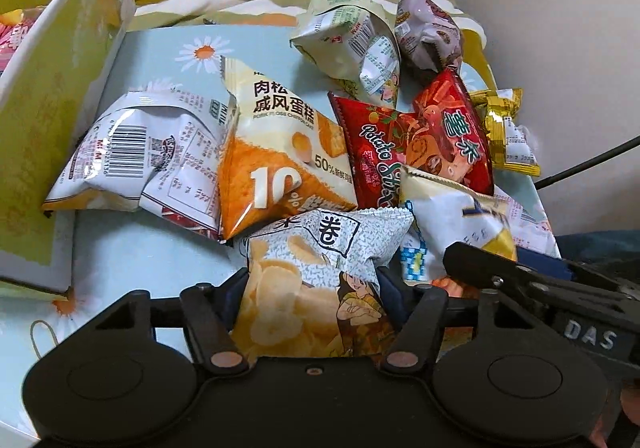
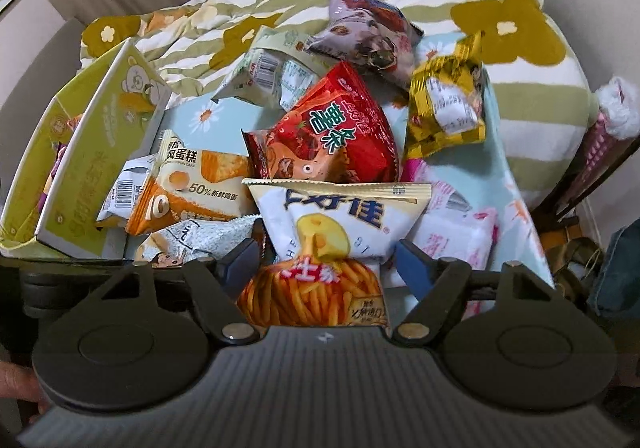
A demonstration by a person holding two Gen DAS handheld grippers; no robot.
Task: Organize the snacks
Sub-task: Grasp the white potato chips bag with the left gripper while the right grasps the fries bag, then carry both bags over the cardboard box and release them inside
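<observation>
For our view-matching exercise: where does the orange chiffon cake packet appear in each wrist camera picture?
Left wrist: orange chiffon cake packet sits centre, just beyond the left gripper.
Right wrist: the packet lies left of centre.
Shared landmark: the red potato stick bag lies right of it in both.

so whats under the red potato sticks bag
The red potato sticks bag leans on the cheese fries bag, clamped by the right gripper. Beneath is hidden.
</observation>
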